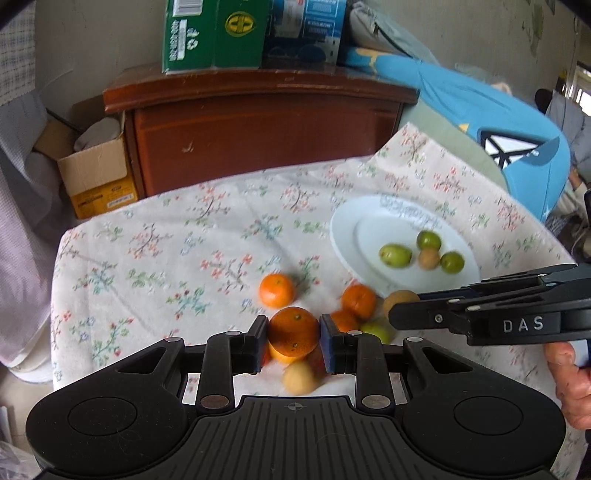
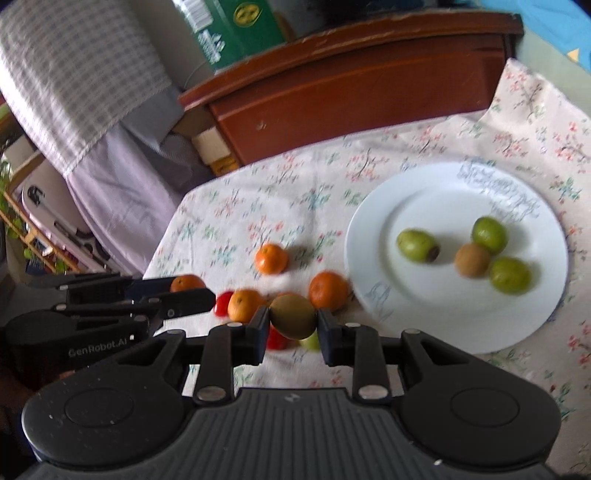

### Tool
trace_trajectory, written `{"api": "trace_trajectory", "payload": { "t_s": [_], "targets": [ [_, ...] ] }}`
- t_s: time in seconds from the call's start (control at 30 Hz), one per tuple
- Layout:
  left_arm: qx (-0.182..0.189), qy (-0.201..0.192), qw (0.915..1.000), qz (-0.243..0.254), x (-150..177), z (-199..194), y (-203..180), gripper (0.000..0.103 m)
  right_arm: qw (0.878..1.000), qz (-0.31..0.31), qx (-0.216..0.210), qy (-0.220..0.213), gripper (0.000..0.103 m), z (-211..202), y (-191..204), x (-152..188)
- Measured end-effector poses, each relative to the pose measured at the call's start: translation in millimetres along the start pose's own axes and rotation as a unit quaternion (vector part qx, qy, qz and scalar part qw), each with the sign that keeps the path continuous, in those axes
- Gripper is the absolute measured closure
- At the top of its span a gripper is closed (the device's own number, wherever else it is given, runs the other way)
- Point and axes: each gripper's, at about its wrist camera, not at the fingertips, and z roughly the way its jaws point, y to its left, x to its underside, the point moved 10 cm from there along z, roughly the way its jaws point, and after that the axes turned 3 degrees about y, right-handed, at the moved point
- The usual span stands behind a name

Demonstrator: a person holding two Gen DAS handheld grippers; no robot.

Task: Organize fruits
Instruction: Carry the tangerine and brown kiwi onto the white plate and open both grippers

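My left gripper [image 1: 293, 334] is shut on an orange mandarin [image 1: 294, 332] above a cluster of loose fruit on the flowered tablecloth. My right gripper [image 2: 292, 321] is shut on a brown-green kiwi [image 2: 293, 315]; it also shows in the left wrist view [image 1: 400, 317], holding the kiwi [image 1: 395, 301]. A white plate [image 2: 406, 206] at the right holds three green fruits and one brown kiwi [image 2: 472, 259]. Loose mandarins [image 2: 271, 258] [image 2: 328, 290] [image 2: 243, 304] lie left of the plate. Small red fruits [image 2: 222, 303] and a green one [image 2: 311, 341] lie under the grippers.
A brown wooden cabinet [image 1: 258, 125] stands behind the table with green and blue boxes [image 1: 214, 33] on top. A cardboard box [image 1: 96, 170] sits at its left. Blue fabric [image 1: 498, 122] lies at the far right. The tablecloth's left edge drops off near hanging cloth [image 2: 110, 184].
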Motion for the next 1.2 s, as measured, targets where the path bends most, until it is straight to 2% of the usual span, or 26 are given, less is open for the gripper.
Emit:
{"api": "trace_trajectory", "payload": {
  "t_s": [0.43,0.8,1.03,1.2],
  "targets": [
    [0.040,-0.023,0.9989,0.006,-31,15,-50,0.076,0.997,0.048,0.031,-0.060,0.075,-31,-41,-40],
    [0.061,-0.020,0.9979,0.010,-42,41,-88,0.076,0.989,0.103,0.063,-0.081,0.075,-47,-80,-54],
    [0.068,0.001,0.9976,0.015,-35,63,-102,0.076,0.977,0.164,0.101,-0.095,0.075,-57,-118,-57],
    [0.073,0.008,0.9972,0.013,-34,75,-109,0.076,0.968,0.204,0.121,-0.076,0.075,-48,-137,-46]
  ]
}}
